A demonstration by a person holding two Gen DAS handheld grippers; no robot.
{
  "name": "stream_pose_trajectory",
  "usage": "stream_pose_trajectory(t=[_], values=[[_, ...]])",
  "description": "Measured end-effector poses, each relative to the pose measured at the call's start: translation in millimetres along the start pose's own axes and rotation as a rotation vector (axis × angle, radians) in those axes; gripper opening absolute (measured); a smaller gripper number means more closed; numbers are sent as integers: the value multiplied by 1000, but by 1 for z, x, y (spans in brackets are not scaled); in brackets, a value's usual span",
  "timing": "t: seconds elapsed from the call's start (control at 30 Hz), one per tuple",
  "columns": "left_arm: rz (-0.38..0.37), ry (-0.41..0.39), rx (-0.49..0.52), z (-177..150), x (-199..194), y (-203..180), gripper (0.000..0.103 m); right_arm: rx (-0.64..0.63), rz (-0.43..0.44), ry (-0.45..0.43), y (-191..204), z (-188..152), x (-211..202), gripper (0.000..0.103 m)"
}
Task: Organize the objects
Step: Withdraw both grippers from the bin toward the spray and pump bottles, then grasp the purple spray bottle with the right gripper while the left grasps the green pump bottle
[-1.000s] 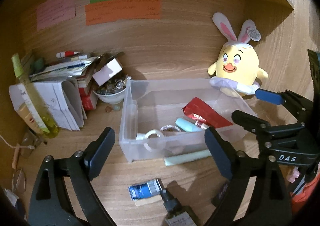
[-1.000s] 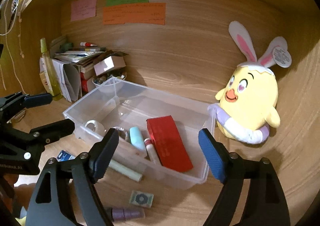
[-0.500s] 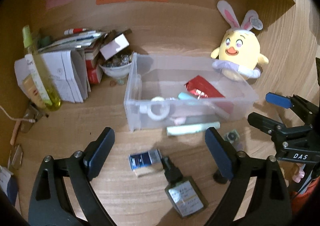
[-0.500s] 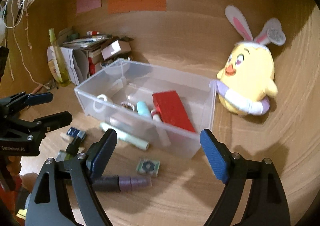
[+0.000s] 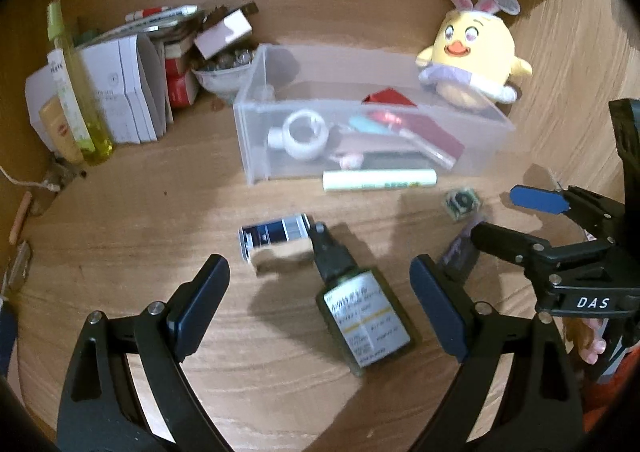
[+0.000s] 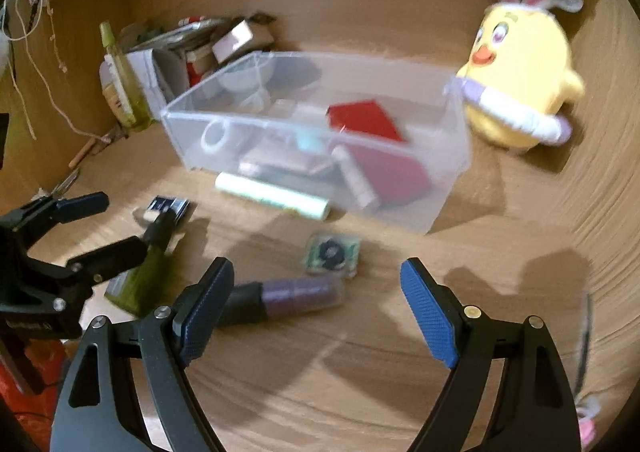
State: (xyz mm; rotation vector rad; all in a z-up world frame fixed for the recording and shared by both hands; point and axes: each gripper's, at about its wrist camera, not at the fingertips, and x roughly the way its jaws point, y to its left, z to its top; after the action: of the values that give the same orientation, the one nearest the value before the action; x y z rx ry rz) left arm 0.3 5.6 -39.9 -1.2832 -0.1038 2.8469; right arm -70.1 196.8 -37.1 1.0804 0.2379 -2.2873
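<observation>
Wooden counter [image 5: 120, 252] and back wall fill my view, the clear bin [image 5: 256, 155] beyond. Both claws have sunk toward the loose items since a second ago. My left claw [image 5: 320, 300], open and empty, brackets the green bottle [image 5: 360, 316], its long axis running away from me. My right claw [image 6: 316, 304], open, is nearer the purple tube [image 6: 296, 294], lying crosswise.

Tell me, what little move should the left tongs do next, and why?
Probably ease the left tongs a bit lower and close on the green bottle. They are open and empty, the bottle lies flat on the desk right between them, still outside the clear bin where the other small things already sit.
</observation>
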Motion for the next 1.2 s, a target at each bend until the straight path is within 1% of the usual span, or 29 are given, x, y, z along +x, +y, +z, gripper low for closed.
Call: stream_pose_trajectory(t=[0.03,0.17,0.33,0.6,0.7,0.73,0.8,0.9,0.97,1.0,1.1,1.17,1.2], values=[[-3,8,-3,-2,2,0,92,11,19,14,1,-2,3,83],[-2,24,-12,-7,9,2,92,52,35,52,5,-5,17,83],[-10,20,-15,-12,10,6,92,100,49,63,4,-4,25,83],[-4,-6,1,-17,4,9,92,104,68,73,-2,-10,17,83],[-4,-18,7,-17,2,8,90,94,39,83,-6,-14,10,83],[-6,-20,11,-17,2,7,88,94,18,82,-8,-15,7,83],[-14,-23,16,-16,2,6,87,109,9,78,-11,-16,4,83],[-22,-17,15,-14,6,5,79,163,51,80,-14,-13,8,83],[-35,-11,8,-13,8,4,73,181,77,100,-11,-12,17,83],[-40,-10,5,-13,9,4,72,188,89,101,-9,-12,20,84],[-44,-4,6,-15,11,4,62,148,68,97,1,-11,22,83],[-49,8,10,-17,13,3,53,120,51,92,7,-13,24,83],[-51,13,9,-18,13,4,51,100,38,93,11,-13,24,82]])
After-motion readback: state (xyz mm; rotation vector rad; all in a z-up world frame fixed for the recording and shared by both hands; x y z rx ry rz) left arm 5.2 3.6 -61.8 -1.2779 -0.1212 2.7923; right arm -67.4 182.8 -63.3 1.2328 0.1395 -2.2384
